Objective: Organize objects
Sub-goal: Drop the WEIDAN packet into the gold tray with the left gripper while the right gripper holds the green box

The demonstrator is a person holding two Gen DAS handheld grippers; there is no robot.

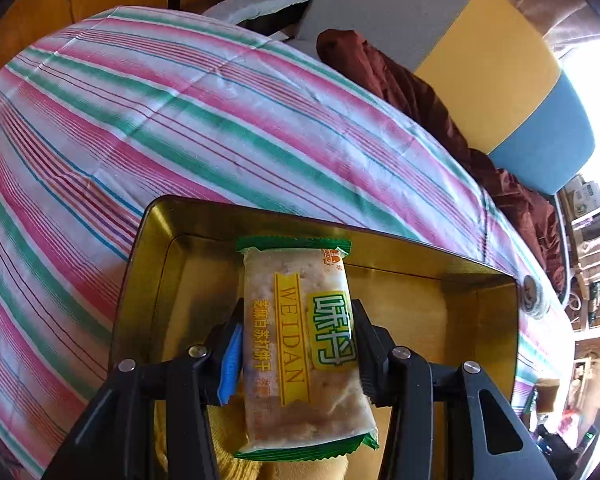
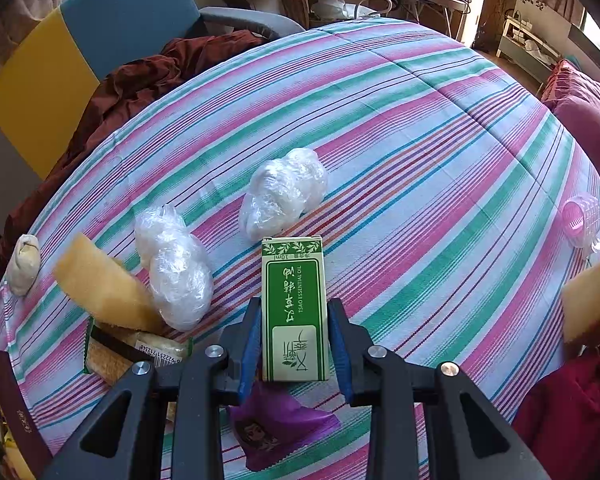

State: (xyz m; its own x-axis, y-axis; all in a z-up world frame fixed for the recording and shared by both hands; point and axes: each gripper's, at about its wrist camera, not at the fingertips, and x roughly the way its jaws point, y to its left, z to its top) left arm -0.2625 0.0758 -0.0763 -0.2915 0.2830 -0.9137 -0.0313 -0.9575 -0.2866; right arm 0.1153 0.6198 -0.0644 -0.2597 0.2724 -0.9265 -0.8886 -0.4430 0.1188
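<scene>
The left hand-held gripper (image 1: 300,344) is clamped on a cracker packet (image 1: 300,344) with green ends. The packet says "WEIDAN" in yellow and has big green Chinese letters. It hangs over a shiny gold tin (image 1: 172,248) that sits on the striped cloth (image 1: 180,120) over the surface.

The right hand-held gripper (image 2: 294,332) is clamped on a small green box (image 2: 294,308). The box says "TSAO ESSENTIAL OIL" and "10ml". On the cloth near it lie two crinkly clear plastic bundles (image 2: 284,192), a yellow sponge (image 2: 100,284) and a purple wrapper (image 2: 276,428).
</scene>
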